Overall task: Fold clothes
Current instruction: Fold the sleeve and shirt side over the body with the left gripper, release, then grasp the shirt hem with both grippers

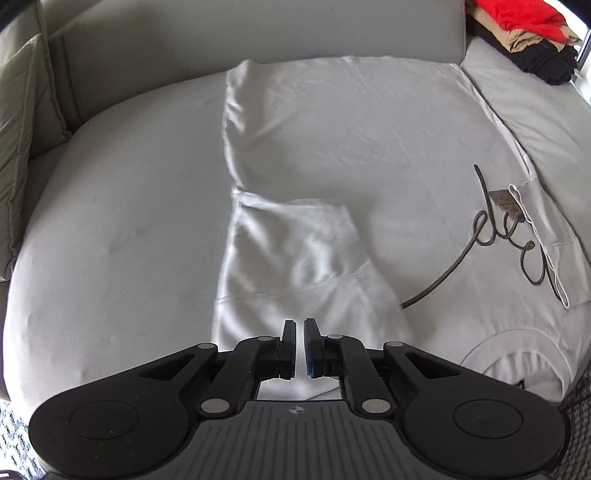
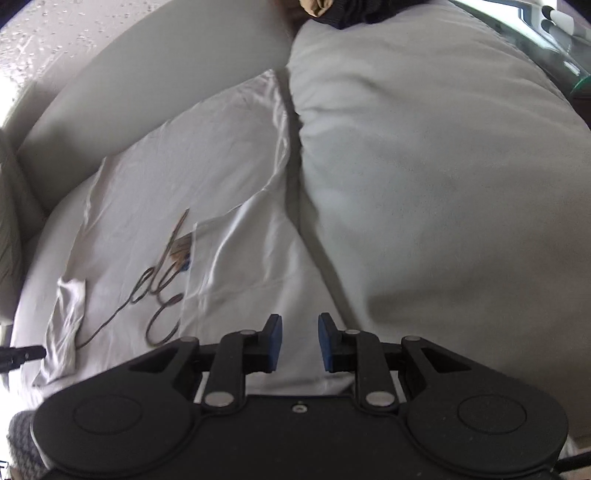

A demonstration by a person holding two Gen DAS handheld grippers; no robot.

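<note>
A white T-shirt [image 1: 351, 140] with dark script lettering [image 1: 517, 240] lies flat on a grey sofa seat. Both sleeves are folded in over the body, the left one [image 1: 295, 243] just ahead of my left gripper. My left gripper [image 1: 300, 325] hovers over the shirt's near left edge, jaws almost closed with a thin gap, holding nothing. In the right wrist view the shirt [image 2: 192, 177] fills the left half. My right gripper [image 2: 300, 321] is open and empty above the shirt's right shoulder area, beside the gap between cushions.
A pile of folded clothes, red [image 1: 524, 14] on tan and black, sits on the far right cushion. The sofa backrest [image 1: 258, 29] runs behind the shirt and a loose cushion [image 1: 18, 147] stands at the left. A second grey seat cushion [image 2: 443, 166] lies right of the shirt.
</note>
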